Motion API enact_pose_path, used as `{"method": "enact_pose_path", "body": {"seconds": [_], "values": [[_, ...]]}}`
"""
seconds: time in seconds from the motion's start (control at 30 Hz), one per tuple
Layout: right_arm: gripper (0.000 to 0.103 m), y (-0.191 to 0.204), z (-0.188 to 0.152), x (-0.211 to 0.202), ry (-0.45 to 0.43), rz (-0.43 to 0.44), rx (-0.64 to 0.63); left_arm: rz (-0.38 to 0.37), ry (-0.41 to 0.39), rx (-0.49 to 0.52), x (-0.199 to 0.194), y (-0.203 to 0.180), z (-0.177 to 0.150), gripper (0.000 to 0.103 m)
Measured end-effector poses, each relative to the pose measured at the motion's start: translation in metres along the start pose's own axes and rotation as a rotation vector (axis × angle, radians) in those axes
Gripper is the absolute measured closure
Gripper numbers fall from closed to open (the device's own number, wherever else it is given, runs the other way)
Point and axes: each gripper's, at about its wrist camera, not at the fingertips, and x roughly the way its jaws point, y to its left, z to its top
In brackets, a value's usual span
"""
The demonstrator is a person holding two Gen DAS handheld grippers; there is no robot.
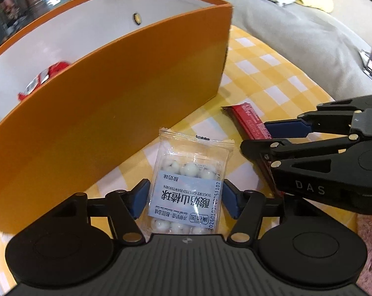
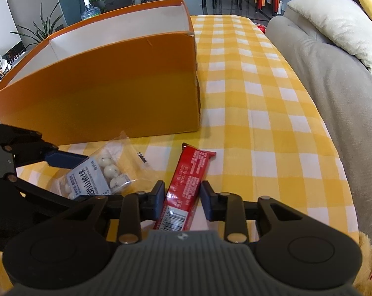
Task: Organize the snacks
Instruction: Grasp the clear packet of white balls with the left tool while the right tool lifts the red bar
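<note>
The clear candy bag (image 1: 186,185) lies on the worktop (image 2: 272,123), straddled by the wide left gripper (image 1: 184,196) without firm contact. At its 3 o'clock the red bar (image 2: 186,190) sits between the narrow right gripper (image 2: 182,199), seemingly unpinched. Either slick wrapper may slip; the box (image 1: 124,103) at 12 o'clock stands tall.

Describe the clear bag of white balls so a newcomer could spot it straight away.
Find the big orange box on the yellow checked tablecloth. Just in front of its long wall lies the clear bag, between the left tool's pads. Unlike the red bar beside it, it is see-through, with white balls and a pale blue label.
</note>
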Motion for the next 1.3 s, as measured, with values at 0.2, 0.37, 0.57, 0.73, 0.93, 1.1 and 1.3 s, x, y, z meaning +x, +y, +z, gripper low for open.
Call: {"method": "enact_pose_path", "body": {"seconds": [0.2, 0.37, 0.57, 0.73, 0.93, 1.1, 1.3], "values": [[0.075, 0.001, 0.001, 0.0, 0.008, -0.006, -0.009, 0.059, 0.048, -0.126, -0.004, 0.003, -0.004, 0.035], [0.078, 0.001, -0.001, -0.003, 0.021, -0.01, -0.017, 0.068, 0.044, -0.27, -0.01, 0.017, -0.014, 0.037], [0.08, -0.002, -0.002, -0.007, 0.043, 0.005, 0.006, 0.042, 0.027, -0.422, -0.02, 0.026, -0.026, 0.04], [0.081, 0.0, -0.005, -0.017, 0.046, 0.018, 0.013, 0.023, -0.002, -0.474, -0.032, 0.027, -0.035, 0.041], [0.081, 0.01, -0.01, -0.032, 0.033, 0.023, -0.023, 0.021, -0.051, -0.49, -0.052, 0.027, -0.037, 0.041], [0.081, 0.014, -0.011, -0.048, 0.02, 0.03, -0.015, 0.003, -0.11, -0.499, -0.074, 0.025, -0.037, 0.041], [0.081, 0.02, -0.009, -0.069, -0.02, 0.042, -0.015, -0.019, -0.185, -0.495, -0.101, 0.022, -0.032, 0.041]]}}
